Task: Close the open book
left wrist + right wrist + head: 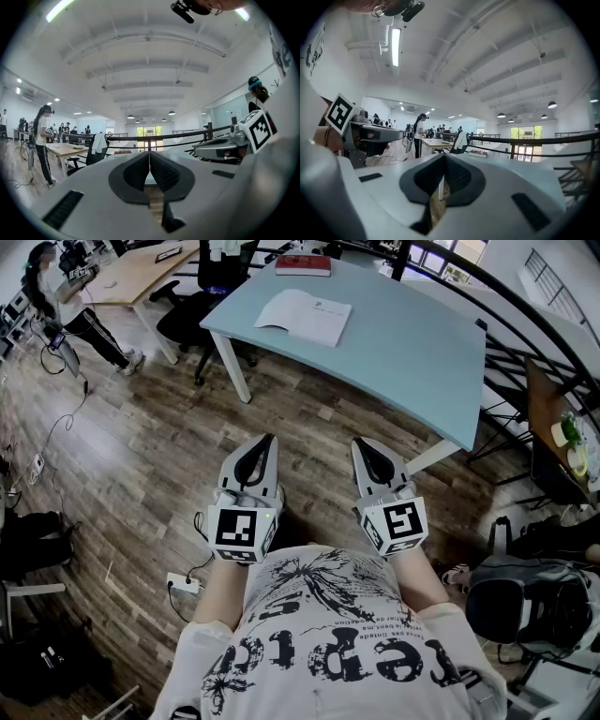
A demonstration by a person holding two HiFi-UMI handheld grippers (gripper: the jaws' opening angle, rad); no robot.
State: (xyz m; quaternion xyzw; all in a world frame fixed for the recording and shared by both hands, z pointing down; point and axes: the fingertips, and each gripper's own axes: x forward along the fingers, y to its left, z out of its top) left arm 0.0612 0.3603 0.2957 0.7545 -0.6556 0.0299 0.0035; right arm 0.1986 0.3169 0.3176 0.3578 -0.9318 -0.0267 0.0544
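Blue table (412, 352) is carrying the open book (305, 315), which is lying flat with its white pages up, near the table's left end. A red book (303, 265) is sitting at the table's far edge. I am holding my left gripper (269, 440) and right gripper (359, 443) level, side by side, over the wood floor (141, 456) on the near side of the table, well apart from the open book. Both are pressing their jaws together with nothing between them.

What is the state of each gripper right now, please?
Left gripper: closed, holding nothing.
Right gripper: closed, holding nothing.
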